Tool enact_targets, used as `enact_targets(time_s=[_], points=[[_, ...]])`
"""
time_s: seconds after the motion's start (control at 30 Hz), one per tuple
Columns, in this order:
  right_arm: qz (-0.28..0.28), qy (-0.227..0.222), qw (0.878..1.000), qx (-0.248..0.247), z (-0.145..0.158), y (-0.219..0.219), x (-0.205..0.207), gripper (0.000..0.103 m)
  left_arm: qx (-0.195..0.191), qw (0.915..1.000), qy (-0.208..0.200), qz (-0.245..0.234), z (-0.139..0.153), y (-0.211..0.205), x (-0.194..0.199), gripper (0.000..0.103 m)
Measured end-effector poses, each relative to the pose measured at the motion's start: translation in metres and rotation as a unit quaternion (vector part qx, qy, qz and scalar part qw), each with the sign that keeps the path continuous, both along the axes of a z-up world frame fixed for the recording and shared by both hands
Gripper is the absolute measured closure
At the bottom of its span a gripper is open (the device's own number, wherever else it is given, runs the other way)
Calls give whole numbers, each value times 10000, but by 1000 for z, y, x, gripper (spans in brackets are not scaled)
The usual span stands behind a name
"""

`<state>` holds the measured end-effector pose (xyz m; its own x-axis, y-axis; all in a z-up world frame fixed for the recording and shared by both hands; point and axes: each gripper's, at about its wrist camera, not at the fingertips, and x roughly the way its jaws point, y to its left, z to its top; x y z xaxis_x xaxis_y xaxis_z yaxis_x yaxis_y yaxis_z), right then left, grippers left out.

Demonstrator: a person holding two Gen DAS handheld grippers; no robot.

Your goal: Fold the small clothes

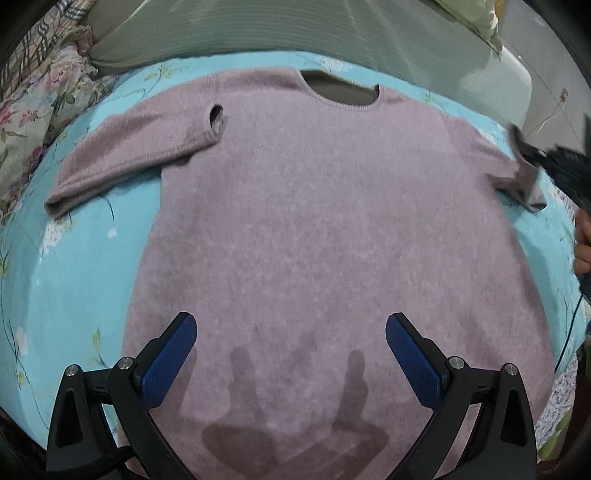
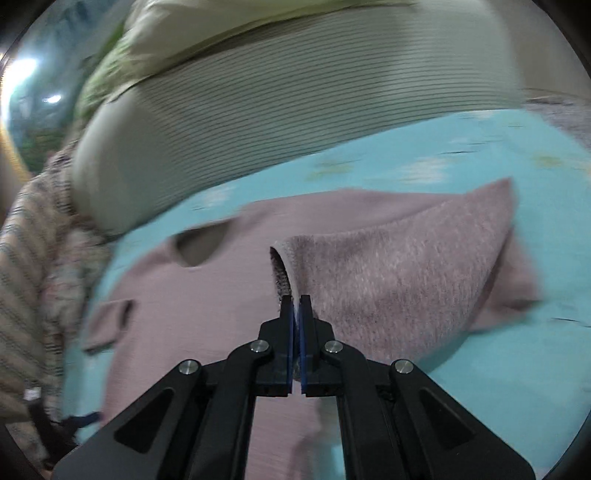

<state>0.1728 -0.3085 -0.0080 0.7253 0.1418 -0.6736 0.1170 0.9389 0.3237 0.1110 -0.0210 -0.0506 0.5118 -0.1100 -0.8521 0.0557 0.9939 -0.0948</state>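
Note:
A pink knit sweater [image 1: 314, 221] lies flat on a turquoise floral sheet [image 1: 74, 277], neck hole at the far side. Its left sleeve [image 1: 140, 147] is folded in across the chest. My left gripper [image 1: 290, 339] hovers open and empty over the sweater's hem. My right gripper [image 2: 295, 306] is shut on the cuff of the right sleeve [image 2: 406, 266] and holds it lifted off the bed. In the left wrist view the right gripper [image 1: 532, 173] shows at the right edge on that sleeve.
A grey-green ribbed cushion [image 1: 295, 33] lies along the far side of the bed. Floral and plaid bedding [image 1: 40, 92] is piled at the far left. A yellow-green pillow [image 2: 229, 33] sits on the cushion. The right hand [image 1: 583, 240] is at the right edge.

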Motion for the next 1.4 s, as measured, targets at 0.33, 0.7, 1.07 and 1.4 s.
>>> enact_targets(time_s=[0.33,0.7,1.07,1.4], points=[[1477,729,9813,995,-61,138,145,100,-635,9975,-304,65,13,32,41,1],[2324,1393,9468,1735,-104,205,185,95,-1209,9925,-189,24,-3,47,96,1],[923,335,9819,1622,-39,74,91,94,-1673,9857,163,-132,-26,27,178,10],[19,-47,9923,1241,-13,16,21,94,-1275,9914,-267,116,-21,17,204,98]])
